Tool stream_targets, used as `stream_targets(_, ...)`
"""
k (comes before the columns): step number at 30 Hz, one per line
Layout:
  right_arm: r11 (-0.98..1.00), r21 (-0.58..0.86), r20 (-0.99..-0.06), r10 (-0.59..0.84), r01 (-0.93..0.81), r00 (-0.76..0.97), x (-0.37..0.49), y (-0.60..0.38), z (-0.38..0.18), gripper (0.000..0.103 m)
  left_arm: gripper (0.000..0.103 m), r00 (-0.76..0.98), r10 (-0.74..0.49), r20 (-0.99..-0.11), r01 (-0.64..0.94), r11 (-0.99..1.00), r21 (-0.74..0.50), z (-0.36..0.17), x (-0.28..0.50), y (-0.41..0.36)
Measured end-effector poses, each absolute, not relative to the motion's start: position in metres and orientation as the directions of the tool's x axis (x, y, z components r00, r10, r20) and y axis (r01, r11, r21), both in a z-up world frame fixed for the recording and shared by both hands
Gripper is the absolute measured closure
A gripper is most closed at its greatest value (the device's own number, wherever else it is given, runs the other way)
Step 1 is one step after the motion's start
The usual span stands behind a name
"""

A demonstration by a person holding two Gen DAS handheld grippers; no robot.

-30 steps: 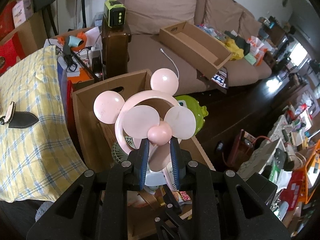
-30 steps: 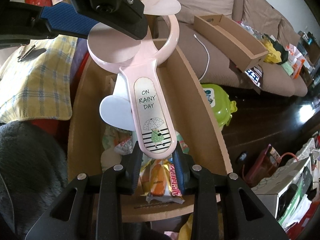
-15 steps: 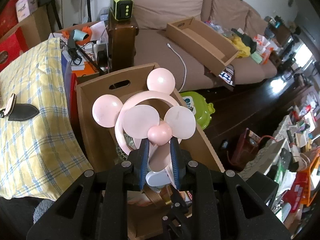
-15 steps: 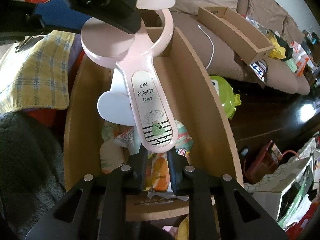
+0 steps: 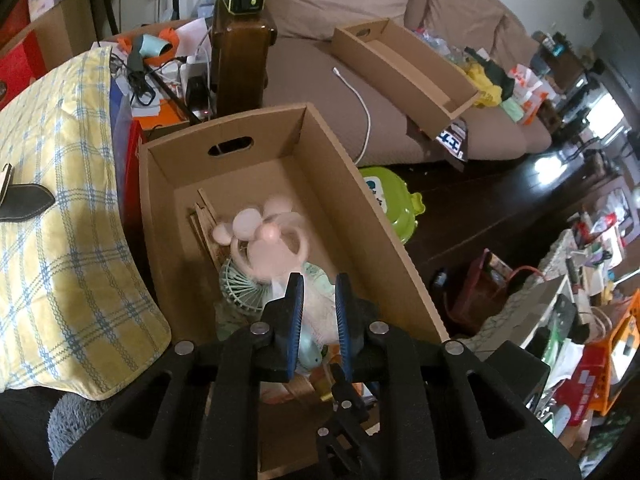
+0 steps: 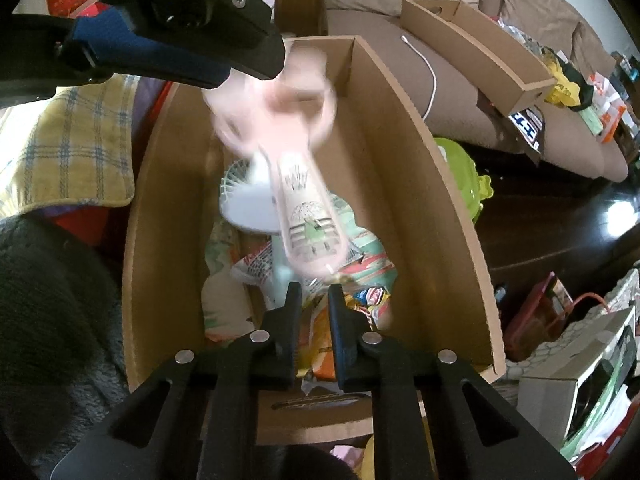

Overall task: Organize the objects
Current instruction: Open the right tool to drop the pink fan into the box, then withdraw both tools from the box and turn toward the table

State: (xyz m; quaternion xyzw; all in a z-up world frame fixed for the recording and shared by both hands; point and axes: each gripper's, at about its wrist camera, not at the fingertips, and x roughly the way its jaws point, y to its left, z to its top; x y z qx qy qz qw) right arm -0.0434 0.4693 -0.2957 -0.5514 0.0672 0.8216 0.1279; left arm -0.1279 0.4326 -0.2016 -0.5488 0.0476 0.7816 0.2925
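Observation:
A pink hand-held fan with mouse ears (image 5: 269, 240) is blurred with motion inside the open cardboard box (image 5: 368, 216), free of both grippers. In the right wrist view the fan (image 6: 308, 208) hangs in mid-air above the box contents. My left gripper (image 5: 319, 285) is open and empty just above the box. My right gripper (image 6: 314, 294) is open and empty at the box's near end; the left gripper's blue finger (image 6: 160, 58) shows above the fan there. A green round fan (image 5: 242, 286) and snack packets (image 6: 360, 300) lie in the box (image 6: 432, 184).
A yellow checked cloth (image 5: 60, 208) lies left of the box. A brown sofa (image 5: 320, 52) behind holds a second, shallow cardboard box (image 5: 404, 68) and a white cable (image 5: 362, 108). A green plastic toy (image 5: 394, 208) sits right of the box. Clutter fills the floor at right.
Both grippers have let go of the pink fan, and it is dropping into the box. The left gripper has opened and the fan is no longer close in front of it.

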Motion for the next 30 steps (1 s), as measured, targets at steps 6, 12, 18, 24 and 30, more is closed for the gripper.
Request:
stream_targets(6,-0.960,-0.030,-0.930,0.130,-0.280,-0.345,-0.044,0.469,-0.299,0.091,0.088,-0.213,0.398,-0.892,-0.502,-0.828,-0.250,-0.207,-0.129,0.433)
stream_targets(12,-0.962,-0.033,-0.933,0.127,-0.272,-0.336,-0.043,0.469,-0.301,0.091,0.088,-0.216,0.380,-0.899,-0.504,-0.832,-0.231,-0.207,-0.129,0.432)
stream_targets(18,-0.962,-0.034,-0.937,0.125,-0.271,-0.326,-0.043,0.470,-0.303,0.091,0.088,-0.211,0.374,-0.903,-0.498,-0.836,-0.230,-0.207,-0.129,0.429)
stream_targets(24,-0.960,-0.035,-0.936,0.130,-0.279,-0.327,-0.042,0.470,-0.302,0.091,0.088,-0.206,0.376,-0.904,-0.490,-0.839,-0.238,-0.204,-0.131,0.423)
stream_targets(30,-0.955,-0.044,-0.933,0.144,-0.292,-0.330,-0.042,0.472,-0.300,0.091,0.088,-0.268,0.353,-0.896,-0.496,-0.848,-0.186,-0.193,-0.129,0.414)
